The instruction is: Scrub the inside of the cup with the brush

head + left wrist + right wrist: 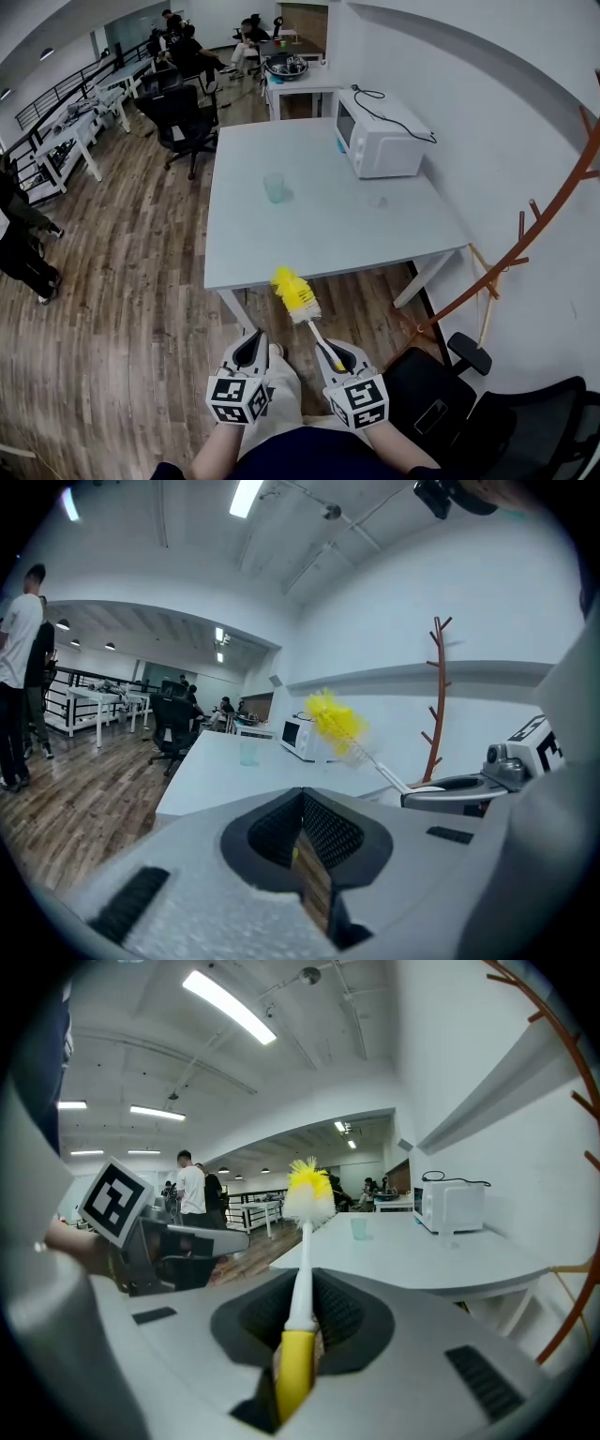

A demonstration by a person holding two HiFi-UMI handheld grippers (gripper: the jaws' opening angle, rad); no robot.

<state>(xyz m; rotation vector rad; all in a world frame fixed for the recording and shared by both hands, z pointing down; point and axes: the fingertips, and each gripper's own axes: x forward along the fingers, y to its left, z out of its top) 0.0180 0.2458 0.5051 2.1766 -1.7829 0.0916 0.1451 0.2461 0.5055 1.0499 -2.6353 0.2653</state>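
Observation:
A clear greenish cup (276, 187) stands upright on the white table (309, 244), also visible far off as the cup (248, 752) and the cup (360, 1229). My right gripper (338, 357) is shut on the yellow handle of a brush (302, 300); the brush (302, 1269) points its yellow-and-white bristle head up and forward, short of the table's near edge. My left gripper (247, 349) hangs beside it, shut with nothing held, its jaws (305, 841) together. Both grippers are low, close to the person's lap, well away from the cup.
A white microwave (380, 136) sits at the table's far right, with a small clear glass (380, 201) in front of it. A brown coat stand (553, 206) rises at the right. Black office chairs (183, 117) stand beyond the table, another chair (450, 403) at my right. People are at the left and far back.

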